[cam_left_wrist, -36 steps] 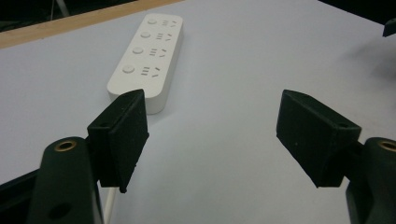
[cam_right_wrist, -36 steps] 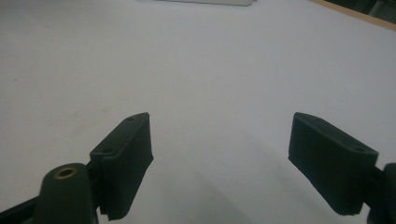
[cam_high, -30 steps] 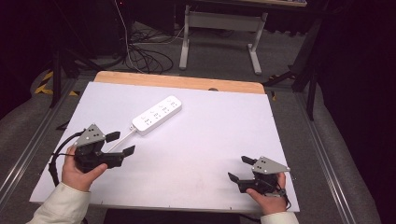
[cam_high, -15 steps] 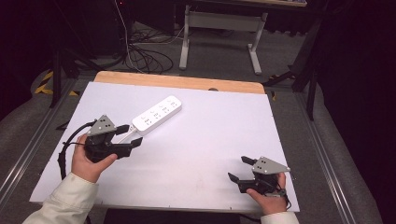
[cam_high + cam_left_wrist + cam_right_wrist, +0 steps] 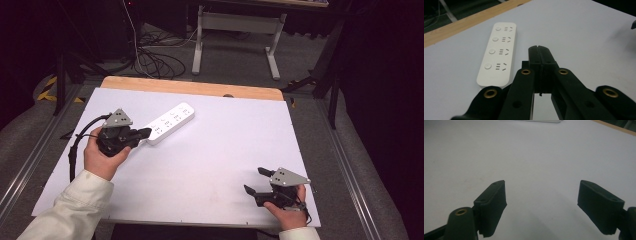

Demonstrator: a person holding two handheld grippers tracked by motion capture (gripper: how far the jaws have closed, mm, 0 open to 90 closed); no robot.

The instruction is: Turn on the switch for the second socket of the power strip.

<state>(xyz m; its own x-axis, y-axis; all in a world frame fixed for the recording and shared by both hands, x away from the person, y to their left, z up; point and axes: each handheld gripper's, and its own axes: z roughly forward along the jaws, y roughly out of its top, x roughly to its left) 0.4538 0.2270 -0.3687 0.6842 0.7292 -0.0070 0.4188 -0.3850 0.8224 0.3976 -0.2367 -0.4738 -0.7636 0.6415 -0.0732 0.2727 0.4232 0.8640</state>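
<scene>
Lying on the white table (image 5: pixel 210 165), toward its far left part, was a white power strip (image 5: pixel 169 122) with four outlets, set at a slant to the table's wooden far edge (image 5: pixel 190 88) and well clear of it. Held in the person's left hand (image 5: pixel 102 157), the left gripper (image 5: pixel 145 133) pointed at the near end of the power strip; its jaws had just been closing and were pressed fully together, with nothing between them. From the left gripper view, the closed jaw tips stood just beside the strip's near end (image 5: pixel 492 81), off its right-hand long edge; whether they touched the strip could not be told. A black cable (image 5: pixel 75 147) trailed from that gripper along the table's left side. Near the table's front right corner, the right gripper (image 5: pixel 254 180), in the right hand (image 5: pixel 287 217), had its jaws spread wide over bare table, holding nothing, well apart from the power strip
</scene>
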